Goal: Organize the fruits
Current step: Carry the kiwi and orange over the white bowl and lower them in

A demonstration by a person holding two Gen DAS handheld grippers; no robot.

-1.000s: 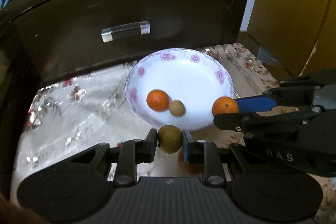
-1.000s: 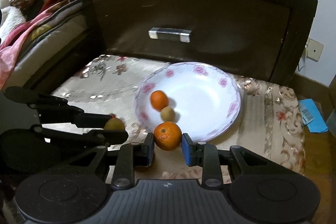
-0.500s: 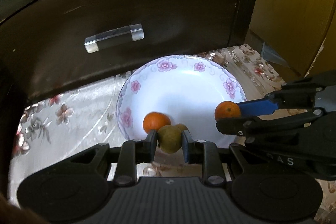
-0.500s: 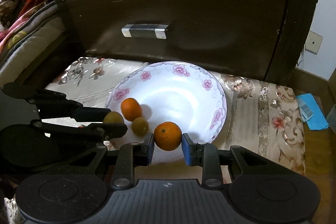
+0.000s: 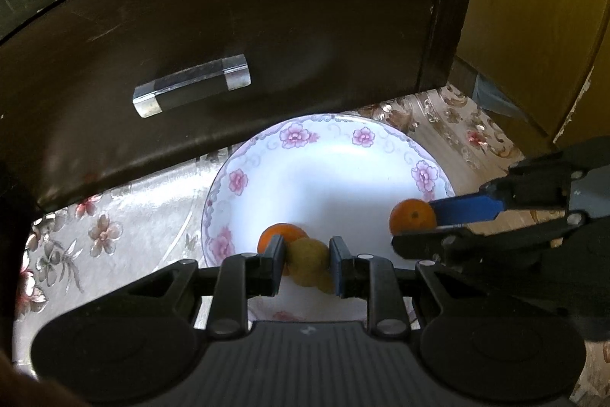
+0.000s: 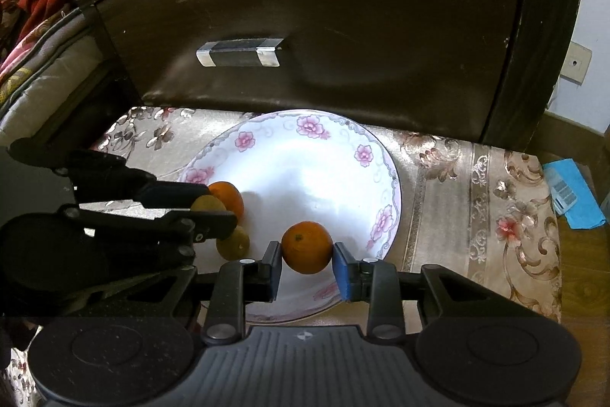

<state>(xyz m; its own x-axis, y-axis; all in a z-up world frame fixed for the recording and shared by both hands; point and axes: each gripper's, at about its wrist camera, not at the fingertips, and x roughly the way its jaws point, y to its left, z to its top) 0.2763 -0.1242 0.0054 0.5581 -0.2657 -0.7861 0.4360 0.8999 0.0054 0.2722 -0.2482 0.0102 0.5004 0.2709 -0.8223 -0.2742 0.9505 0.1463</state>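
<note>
- A round white plate with pink flowers on its rim [image 6: 381, 155] lies on a table under a floral beige cloth [image 6: 476, 185], in front of a dark wooden drawer front with a clear bar handle [image 6: 343, 25].
- The left gripper [image 5: 307, 260] pinches a small greenish-brown round fruit [image 5: 305, 260] over the plate's edge at about 7 o'clock.
- Just behind that fruit, a small orange citrus [image 5: 282, 233] lies on the plate; a second greenish-brown fruit [image 6: 233, 242] lies beside it.
- The right gripper [image 6: 307, 266] hangs over the plate at about 5 o'clock with a second orange citrus [image 6: 307, 246] between its jaws. The jaws are opening, and a sliver of gap shows at the blue pad [image 6: 343, 271].
- The step in hand looks like setting both fruits onto the plate.
- To do it well, each gripper should be low over the plate before release, so the round fruit settles rather than rolls off the rim.
- The left release needs care, since two fruits already crowd that spot.
</note>
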